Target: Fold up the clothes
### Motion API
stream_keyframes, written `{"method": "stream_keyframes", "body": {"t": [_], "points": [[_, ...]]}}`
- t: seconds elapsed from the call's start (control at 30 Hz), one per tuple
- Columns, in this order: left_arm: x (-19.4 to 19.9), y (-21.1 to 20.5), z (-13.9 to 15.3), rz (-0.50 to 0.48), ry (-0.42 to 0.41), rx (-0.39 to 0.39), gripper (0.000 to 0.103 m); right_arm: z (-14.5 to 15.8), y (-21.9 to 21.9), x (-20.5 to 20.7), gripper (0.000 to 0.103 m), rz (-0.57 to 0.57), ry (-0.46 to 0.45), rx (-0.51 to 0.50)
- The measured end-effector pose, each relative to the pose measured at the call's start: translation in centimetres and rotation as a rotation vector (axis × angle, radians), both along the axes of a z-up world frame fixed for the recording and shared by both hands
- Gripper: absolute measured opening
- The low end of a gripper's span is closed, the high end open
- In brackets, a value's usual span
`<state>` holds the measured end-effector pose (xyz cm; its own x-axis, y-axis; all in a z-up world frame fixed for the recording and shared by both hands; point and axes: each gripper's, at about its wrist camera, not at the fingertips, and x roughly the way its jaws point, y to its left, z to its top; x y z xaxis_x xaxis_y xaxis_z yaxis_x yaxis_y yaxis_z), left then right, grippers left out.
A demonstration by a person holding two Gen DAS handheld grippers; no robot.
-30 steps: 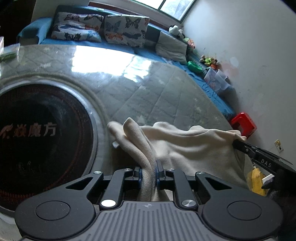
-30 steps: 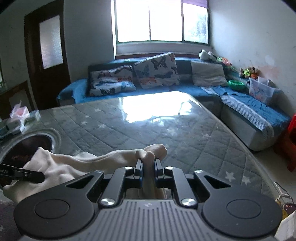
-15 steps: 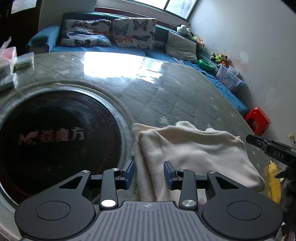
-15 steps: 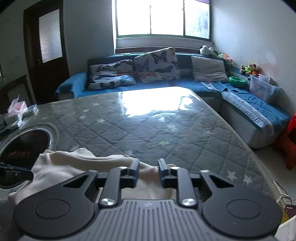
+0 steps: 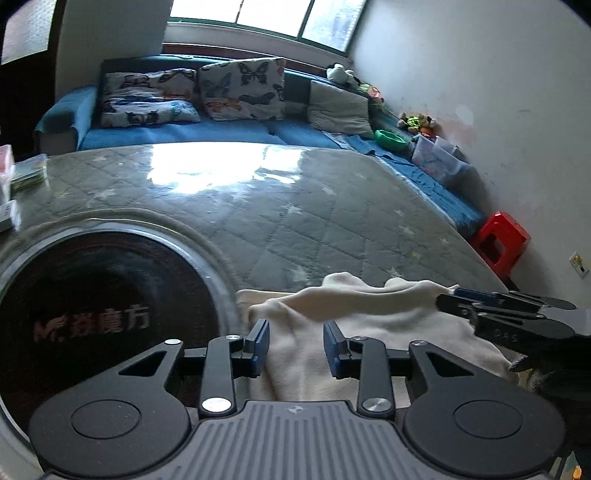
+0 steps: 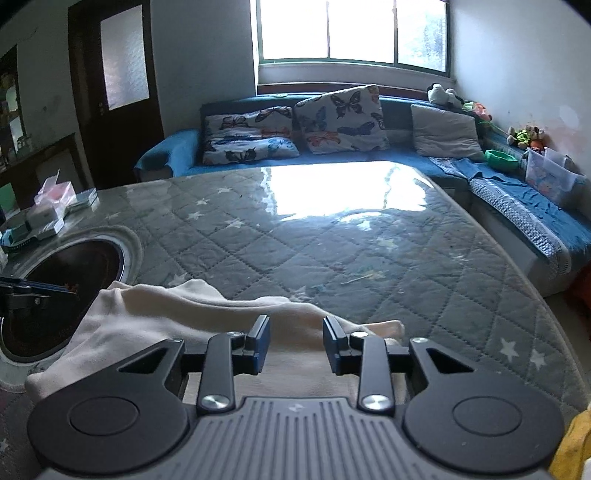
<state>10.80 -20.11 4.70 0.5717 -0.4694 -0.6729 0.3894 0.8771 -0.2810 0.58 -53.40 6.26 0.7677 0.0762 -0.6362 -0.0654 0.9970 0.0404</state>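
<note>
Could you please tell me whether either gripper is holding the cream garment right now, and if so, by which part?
Nothing is held. The left gripper, closing, and the right gripper, opening, both stand over the cream garment without pressing it.

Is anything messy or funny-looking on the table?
Only the cream cloth: it lies rumpled, with a raised ridge across its far edge, and one corner overlaps the dark round inset in the table. Nothing looks spilled or broken.

each camera sits on its gripper, low and close over the table [image 5: 332, 221], looking forward and down toward the sofa [image 6: 369, 158]. both views share the cloth [image 5: 369, 325] and window [image 6: 351, 29].
</note>
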Motion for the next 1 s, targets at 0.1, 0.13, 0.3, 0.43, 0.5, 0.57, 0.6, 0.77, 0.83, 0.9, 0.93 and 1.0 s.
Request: {"method": "stream_keyframes", "body": {"t": [0.1,0.13,0.3,0.43,0.5,0.57,0.6,0.77,0.83,0.9,0.93,1.0], "points": [[0.5,-0.6,-0.8,-0.014,0.020,0.001,0.032,-0.7,0.3,0.5,0.031,0.004,0.019,-0.008],[0.7,-0.8,-1.1,-0.016,0.026,0.008,0.032,-1.0,0.4,0.6,0.031,0.003,0.025,-0.010],[1.4,-1.0,-2.6,-0.012,0.049,0.031,0.032,-2.1,0.5,1.1,0.033,0.007,0.047,-0.016],[1.1,-1.0,-2.5,-0.014,0.041,0.031,0.032,-2.0,0.4,1.0,0.035,0.012,0.051,-0.025],[0.5,-0.8,-2.1,-0.027,0.034,0.022,0.032,-1.8,0.4,0.9,0.036,0.013,0.046,-0.028],[-0.4,-0.6,-1.6,-0.042,0.017,0.026,0.033,-1.3,0.3,0.5,0.040,0.012,0.036,-0.023],[-0.9,-0.5,-1.4,-0.051,0.006,0.030,0.032,-1.0,0.4,0.2,0.040,0.013,0.030,-0.023],[-3.5,0.2,-0.5,-0.096,-0.041,0.044,0.032,0.1,0.9,-1.9,0.041,0.035,0.007,-0.024],[-4.4,0.6,-0.5,-0.105,-0.050,0.048,0.033,0.5,1.2,-2.8,0.042,0.045,0.000,-0.024],[-5.1,1.0,-0.6,-0.109,-0.053,0.054,0.032,0.7,1.4,-3.7,0.043,0.057,-0.003,-0.021],[-5.4,1.3,-0.7,-0.111,-0.054,0.056,0.032,0.7,1.6,-4.1,0.043,0.063,-0.004,-0.021],[-5.9,1.5,-0.9,-0.113,-0.059,0.058,0.033,0.6,2.0,-5.1,0.043,0.075,-0.004,-0.021]]}}
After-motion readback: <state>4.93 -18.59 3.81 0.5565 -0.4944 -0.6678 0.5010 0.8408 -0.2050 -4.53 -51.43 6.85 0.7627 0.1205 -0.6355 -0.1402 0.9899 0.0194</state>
